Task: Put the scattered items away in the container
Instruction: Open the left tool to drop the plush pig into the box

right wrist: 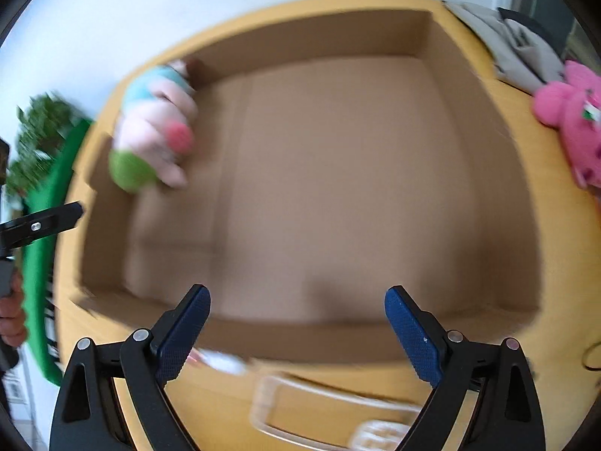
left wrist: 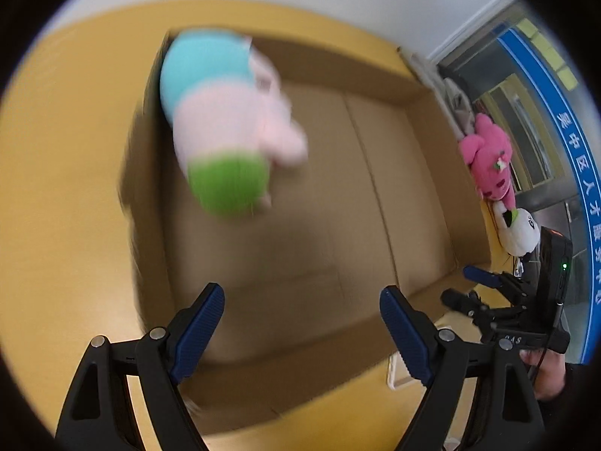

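Both the left gripper (left wrist: 302, 332) and right gripper (right wrist: 296, 332) gape wide, holding nothing. The blue, pink and green striped plush toy (left wrist: 221, 120) is blurred at the open brown cardboard box's (left wrist: 375, 173) left wall, apparently dropping in; the bright pink plush toy (left wrist: 490, 158) waits outside on the yellow surface (left wrist: 64, 188).

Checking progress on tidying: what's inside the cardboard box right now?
One blurred blue, pink and green plush toy by the cardboard box's wall; otherwise bare floor. The floor beneath the toy is hidden.
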Motion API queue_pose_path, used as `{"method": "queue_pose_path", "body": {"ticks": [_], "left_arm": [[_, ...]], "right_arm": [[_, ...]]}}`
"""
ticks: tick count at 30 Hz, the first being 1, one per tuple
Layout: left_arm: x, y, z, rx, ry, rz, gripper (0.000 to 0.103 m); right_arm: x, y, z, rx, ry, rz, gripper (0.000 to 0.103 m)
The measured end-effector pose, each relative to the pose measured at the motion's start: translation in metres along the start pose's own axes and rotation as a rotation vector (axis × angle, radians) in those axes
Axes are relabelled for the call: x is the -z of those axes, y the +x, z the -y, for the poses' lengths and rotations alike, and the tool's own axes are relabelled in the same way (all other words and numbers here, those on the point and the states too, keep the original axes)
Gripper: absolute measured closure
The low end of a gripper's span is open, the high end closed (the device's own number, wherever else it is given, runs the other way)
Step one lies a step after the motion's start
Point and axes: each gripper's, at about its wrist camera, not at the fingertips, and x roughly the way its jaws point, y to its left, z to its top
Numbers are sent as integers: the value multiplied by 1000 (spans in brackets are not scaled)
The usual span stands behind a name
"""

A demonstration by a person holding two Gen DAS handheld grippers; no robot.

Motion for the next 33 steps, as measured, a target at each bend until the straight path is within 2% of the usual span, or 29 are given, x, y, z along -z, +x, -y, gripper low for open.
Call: {"method": "queue_pose_path", "body": {"ticks": [4, 9, 12, 16, 20, 24, 27, 33], "left_arm": [[26, 15, -1, -20, -39, -49, 17], [61, 27, -4, -50, -67, -113, 17], [78, 27, -1, -50, -67, -117, 17], [90, 21, 1, -74, -93, -117, 17], [93, -15, 15, -96, -86, -21, 17], [97, -73, 58, -126, -46, 131, 17], [103, -104, 92, -105, -30, 215, 17], [112, -131, 152, -79, 8, 285, 17]], "right_arm": [[14, 2, 9, 23, -82, -8, 9], [21, -2, 24, 6, -102, -7, 9], [20, 6, 22, 14, -124, -5, 8], [32, -13, 20, 34, -134, 16, 8], [37, -60, 11, 17, -189, 104, 6], [44, -105, -1, 44, -210, 153, 2], [44, -130, -6, 33, -179, 190, 2], [45, -162, -14, 9, -182, 244, 2]]}}
